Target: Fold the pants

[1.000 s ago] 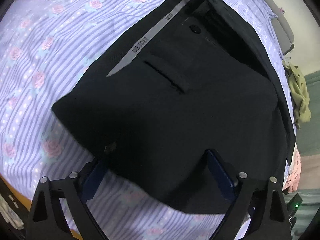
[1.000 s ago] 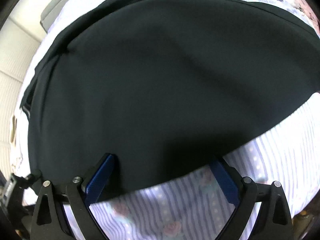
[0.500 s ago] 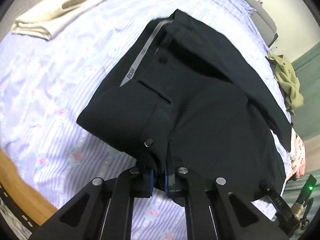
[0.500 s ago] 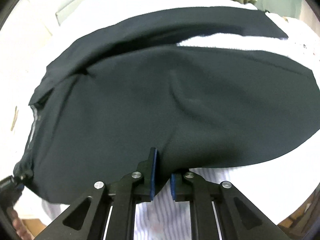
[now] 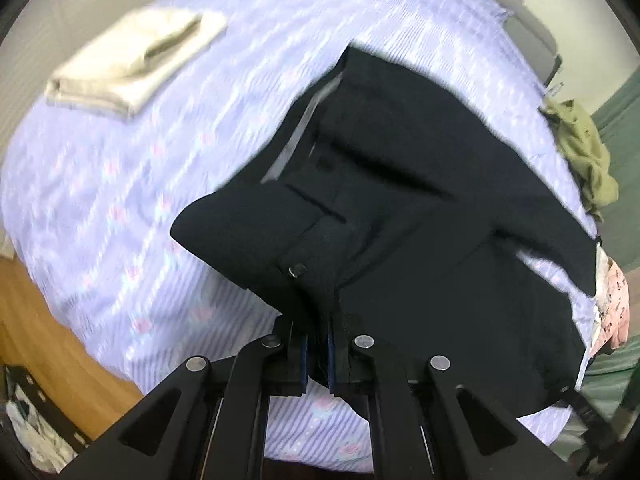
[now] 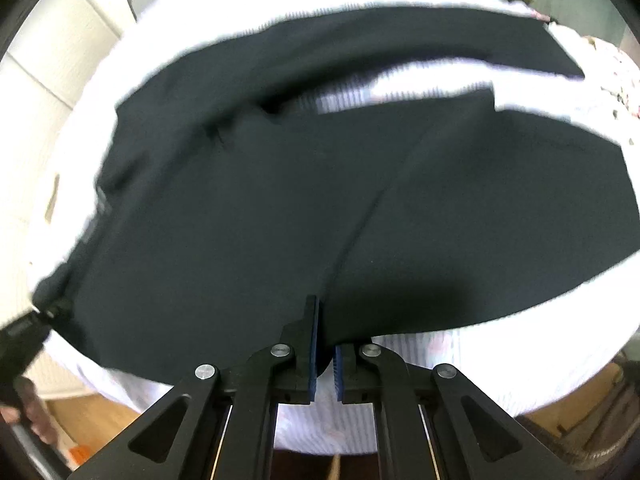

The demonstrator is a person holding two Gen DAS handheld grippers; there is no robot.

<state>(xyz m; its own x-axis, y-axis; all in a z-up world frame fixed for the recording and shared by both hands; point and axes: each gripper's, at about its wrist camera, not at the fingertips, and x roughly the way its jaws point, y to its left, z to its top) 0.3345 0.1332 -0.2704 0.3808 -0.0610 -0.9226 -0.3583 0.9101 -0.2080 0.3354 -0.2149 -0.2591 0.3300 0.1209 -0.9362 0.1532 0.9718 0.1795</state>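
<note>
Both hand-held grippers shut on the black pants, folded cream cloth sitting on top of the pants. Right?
Not quite. The folded cream cloth lies on the striped bedsheet, apart from the black pants, per the left wrist view. Left hand-held gripper and right hand-held gripper are indeed shut on them.

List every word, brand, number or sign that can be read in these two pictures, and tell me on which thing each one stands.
No text can be read in either view.
Grey waistband tape inside the black pants: any print on it is too blurred to read.
Pink patterned cloth at the bed's edge: it shows small dark marks, too small to tell if they are letters.
Striped sheet and folded cream cloth: no lettering visible.
</note>
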